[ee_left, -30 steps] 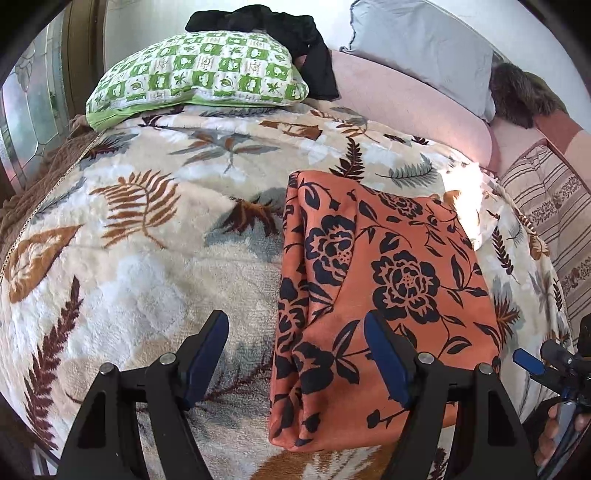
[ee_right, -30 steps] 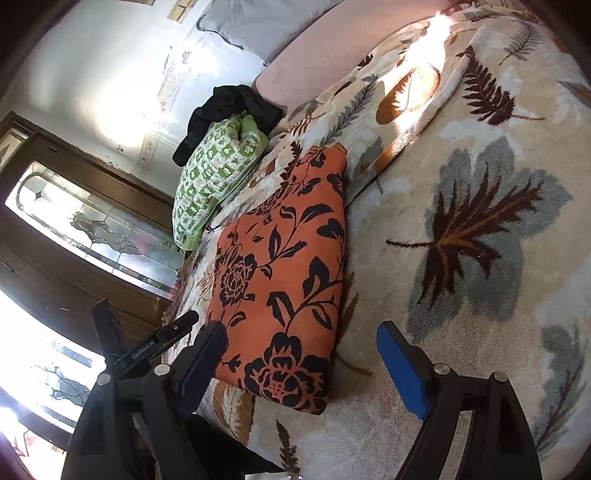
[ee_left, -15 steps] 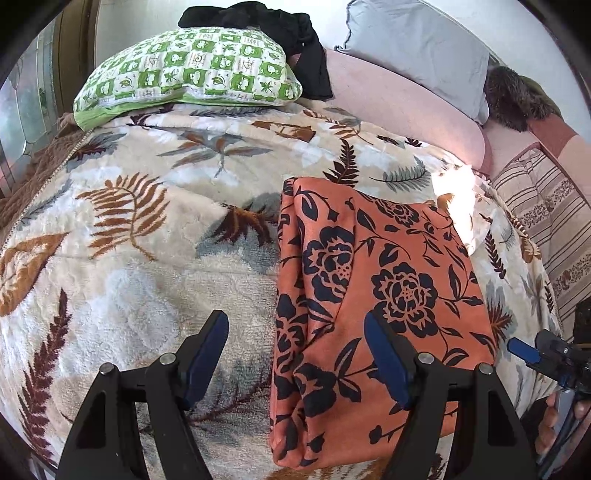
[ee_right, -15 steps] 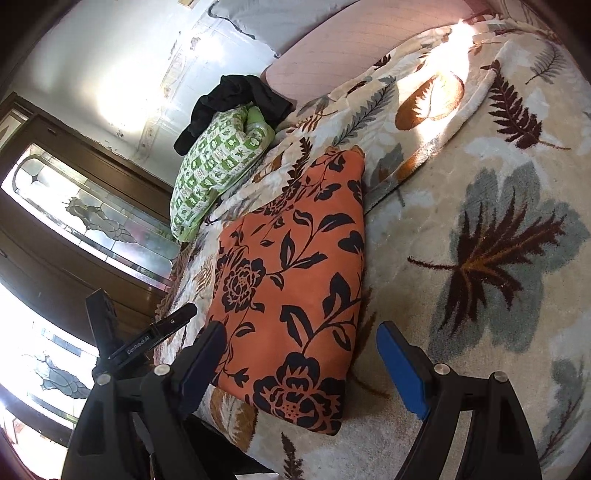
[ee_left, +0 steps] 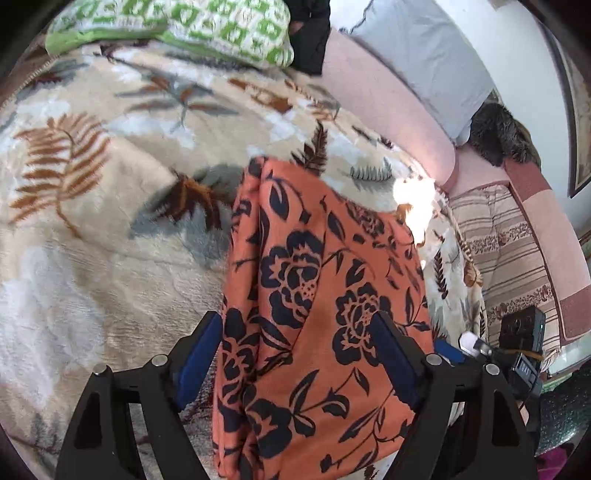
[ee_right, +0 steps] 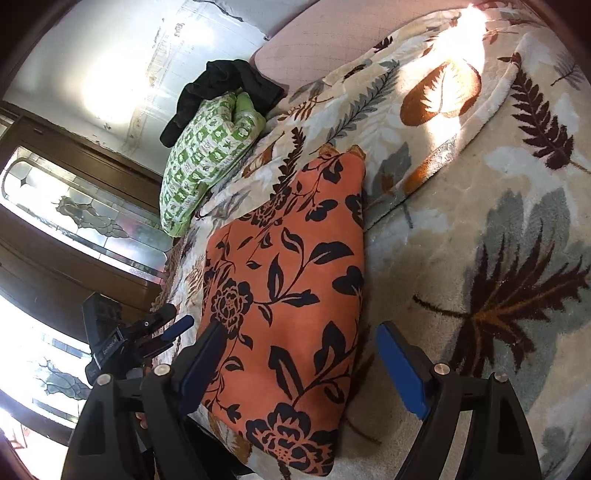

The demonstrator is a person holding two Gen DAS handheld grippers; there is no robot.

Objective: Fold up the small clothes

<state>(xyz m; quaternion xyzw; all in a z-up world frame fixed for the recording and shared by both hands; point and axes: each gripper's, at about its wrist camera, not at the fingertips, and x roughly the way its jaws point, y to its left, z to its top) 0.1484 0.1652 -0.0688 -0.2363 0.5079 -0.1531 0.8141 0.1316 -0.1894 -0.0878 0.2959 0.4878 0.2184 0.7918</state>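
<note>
1. While both tools hover low over it, the leaf-patterned blanket [ee_left: 92, 258] fills everything ahead of and beneath them, with a green checked pillow [ee_left: 177, 26] and a dark garment [ee_right: 229, 85] far beyond their tips.

2. Lying flat on that blanket, the orange flowered cloth [ee_left: 325, 314] is already folded into a long strip. Its long axis runs straight away from both tools, near end under the fingers and far end toward the pillow.

3. From the left gripper [ee_left: 299, 362], the cloth sits directly ahead and between the fingers, reaching a little past the right-hand finger. The jaws stand wide apart and grip nothing.

4. From the right gripper [ee_right: 303, 365], the cloth lies ahead and toward the left-hand finger, its right edge inside the gap, with bare blanket before the right-hand finger. These jaws are also spread wide and hold nothing.

5. My reading is that the next fold goes end over end along the long axis. Each tool faces one near corner, the left looking slightly closer and more centred.
</note>
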